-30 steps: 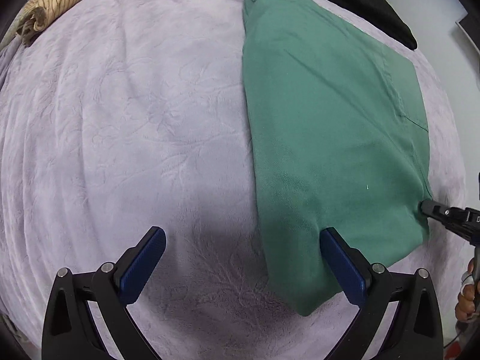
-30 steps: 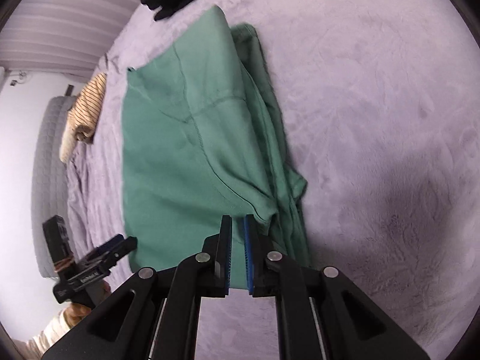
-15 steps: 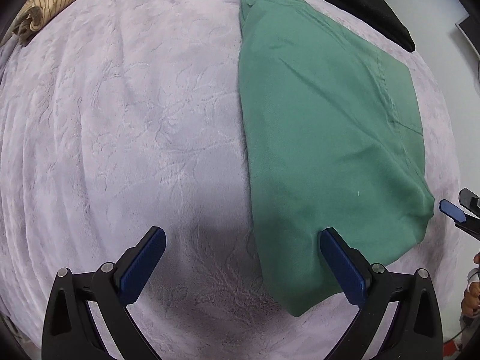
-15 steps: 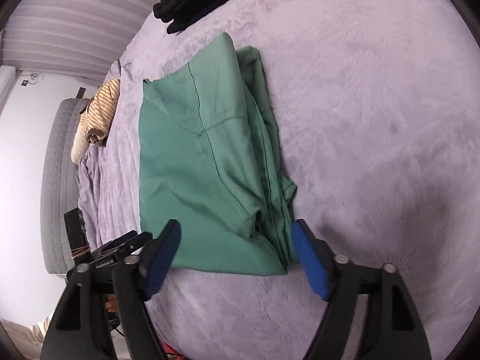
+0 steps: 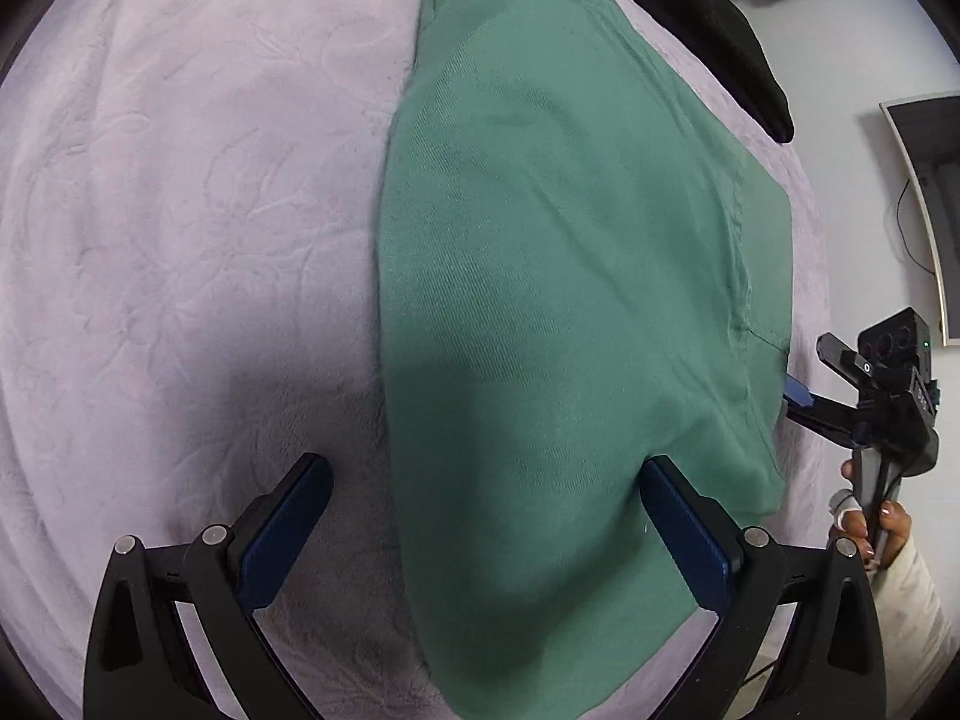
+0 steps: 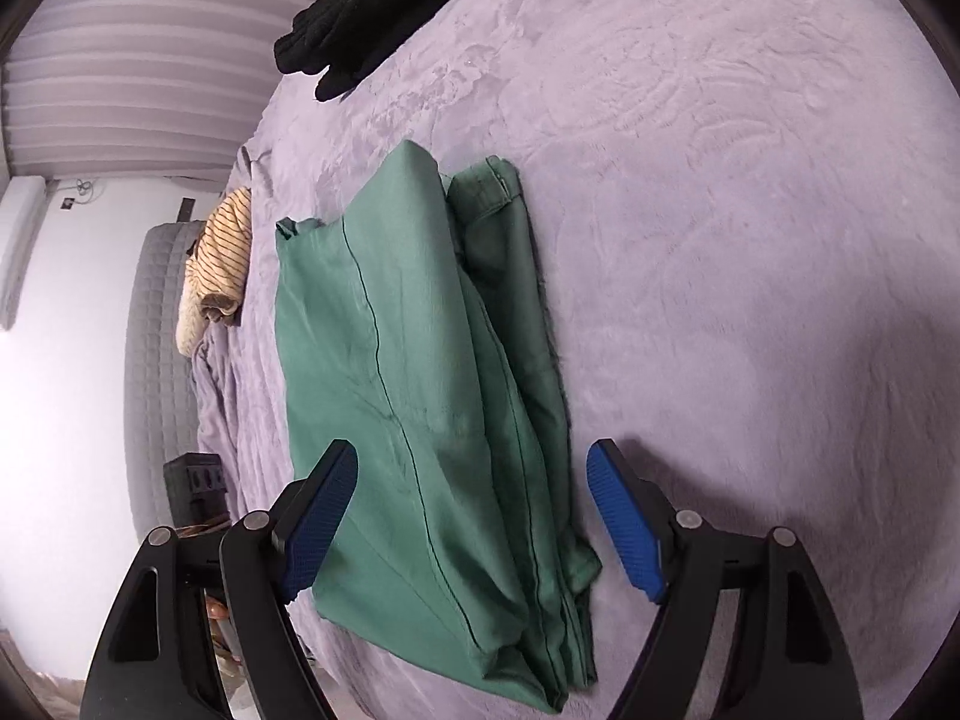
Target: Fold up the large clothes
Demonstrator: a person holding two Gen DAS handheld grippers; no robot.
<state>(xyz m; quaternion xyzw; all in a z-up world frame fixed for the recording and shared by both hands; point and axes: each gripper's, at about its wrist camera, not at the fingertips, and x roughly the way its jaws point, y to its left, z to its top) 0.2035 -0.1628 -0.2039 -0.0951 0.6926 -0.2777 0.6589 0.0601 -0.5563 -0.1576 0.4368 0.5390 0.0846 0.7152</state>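
A green garment (image 5: 558, 300) lies folded in layers on the lilac blanket (image 5: 180, 210); it also shows in the right wrist view (image 6: 420, 396). My left gripper (image 5: 480, 534) is open, low over the garment's near left edge, its right finger resting on the cloth. My right gripper (image 6: 474, 516) is open, straddling the garment's near end with stacked folds between the fingers. The right gripper also shows in the left wrist view (image 5: 840, 384), at the garment's right edge.
A black garment (image 6: 372, 6) lies at the far edge of the bed, also in the left wrist view (image 5: 720, 30). A striped beige garment (image 6: 222, 264) lies at the bed's left side. A grey mattress edge (image 6: 156, 360) and white wall are beyond.
My right gripper has let go of the green garment's corner, opened wide and drawn back. My left gripper has moved closer over the garment's left edge.
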